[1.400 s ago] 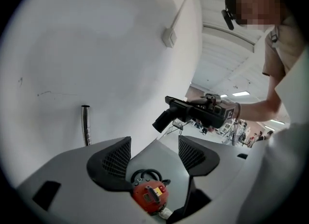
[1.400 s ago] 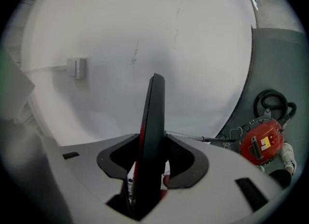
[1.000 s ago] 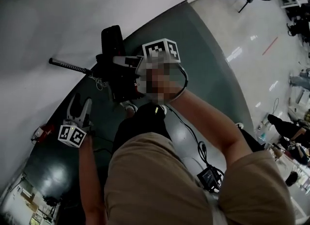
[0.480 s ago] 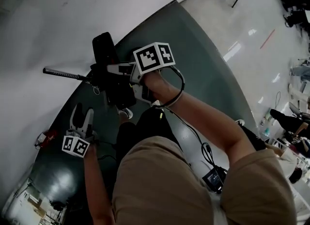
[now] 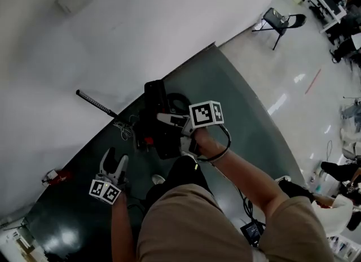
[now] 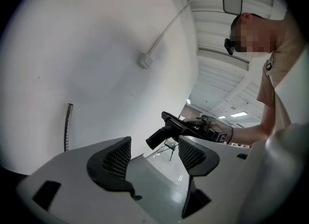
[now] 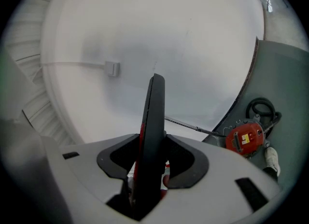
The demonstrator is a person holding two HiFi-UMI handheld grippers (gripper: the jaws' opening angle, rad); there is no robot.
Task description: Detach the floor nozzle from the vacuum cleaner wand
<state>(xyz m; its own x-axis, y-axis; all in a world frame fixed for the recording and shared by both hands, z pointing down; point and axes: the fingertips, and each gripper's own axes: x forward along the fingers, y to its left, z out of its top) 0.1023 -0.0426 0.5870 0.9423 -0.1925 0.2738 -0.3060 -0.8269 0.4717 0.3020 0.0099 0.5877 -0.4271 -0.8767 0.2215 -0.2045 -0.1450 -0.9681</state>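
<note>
Now | right gripper (image 7: 153, 156) clamps floor nozzle (image 7: 154, 107) | left gripper (image 6: 153, 156) spread, empty

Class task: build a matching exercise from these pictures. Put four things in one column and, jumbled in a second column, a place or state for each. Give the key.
Column A
1. floor nozzle
2. left gripper
3. thin rod
4. folding chair

Column B
a. against the white wall
b. jaws apart, nothing between them
c. far off on the shiny floor
d. clamped in the right gripper

Pairs: 1-d, 2-b, 3-a, 4-c
</note>
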